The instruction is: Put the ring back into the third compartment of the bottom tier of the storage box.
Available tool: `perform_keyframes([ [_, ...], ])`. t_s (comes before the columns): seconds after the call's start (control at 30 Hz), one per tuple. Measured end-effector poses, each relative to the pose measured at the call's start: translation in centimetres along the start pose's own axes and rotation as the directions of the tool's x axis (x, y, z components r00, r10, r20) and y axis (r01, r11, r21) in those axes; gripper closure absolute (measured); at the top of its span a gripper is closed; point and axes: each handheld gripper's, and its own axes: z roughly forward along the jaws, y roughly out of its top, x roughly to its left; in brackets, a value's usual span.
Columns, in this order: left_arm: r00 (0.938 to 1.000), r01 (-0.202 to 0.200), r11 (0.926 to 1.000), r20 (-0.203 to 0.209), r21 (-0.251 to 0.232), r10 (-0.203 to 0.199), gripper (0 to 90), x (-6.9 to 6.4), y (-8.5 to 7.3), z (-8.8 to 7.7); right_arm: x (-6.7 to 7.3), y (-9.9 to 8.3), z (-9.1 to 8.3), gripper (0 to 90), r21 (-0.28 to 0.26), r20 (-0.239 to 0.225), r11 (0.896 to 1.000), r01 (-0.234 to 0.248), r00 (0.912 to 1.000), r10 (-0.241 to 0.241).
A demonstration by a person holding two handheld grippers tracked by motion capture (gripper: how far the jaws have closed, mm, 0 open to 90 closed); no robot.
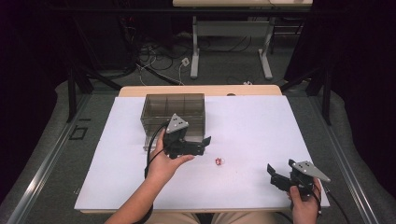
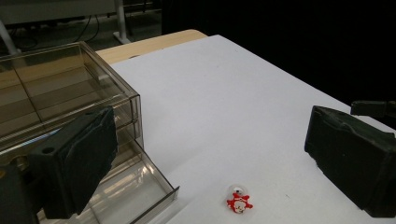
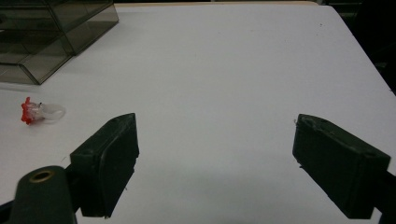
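A small red and clear trinket [image 1: 218, 161] lies on the white table top [image 1: 252, 126], alone near the middle. It appears low in the left gripper view [image 2: 239, 201] and at the far left of the right gripper view [image 3: 39, 112]. My left gripper [image 1: 200, 144] stands open just left of it, in front of the clear box [image 1: 173, 112]. One pulled-out drawer [image 2: 126, 186] of that box lies beside the left jaw. My right gripper [image 1: 275, 176] rests open near the table's front right corner, with nothing between its jaws.
The smoky clear box [image 2: 60, 88] has several compartments and sits at the back middle of the table. Behind the table stand desk legs and loose cables [image 1: 159, 60] on the floor. Dark curtains close off both sides.
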Motion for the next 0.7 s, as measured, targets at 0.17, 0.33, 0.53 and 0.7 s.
perform_keyframes([
  [0.17, 0.9994, 0.029, 0.9996, 0.02, -0.002, -0.029, 2.9, -0.2, 0.1, 1.0, -0.1, 0.0, 0.0, 14.2, 0.009, 0.002, 1.0, -0.006, 1.0, 0.006],
  [0.33, 0.9986, 0.042, 0.9991, 0.033, -0.003, -0.042, 5.1, -0.5, 0.1, 1.8, -0.2, 0.0, 0.0, 14.2, 0.013, 0.001, 1.0, -0.006, 1.0, 0.006],
  [0.53, 0.9988, 0.039, 0.9992, 0.03, 0.008, -0.039, 11.1, -1.0, -0.3, 2.7, -0.4, 0.1, -0.1, 14.2, 0.017, 0.001, 1.0, -0.005, 1.0, 0.005],
  [0.7, 0.997, 0.066, 0.9977, 0.04, 0.017, -0.067, 15.0, -1.3, -0.9, 3.3, -0.4, 0.0, 0.0, 14.2, 0.01, -0.002, 1.0, -0.009, 1.0, 0.009],
])
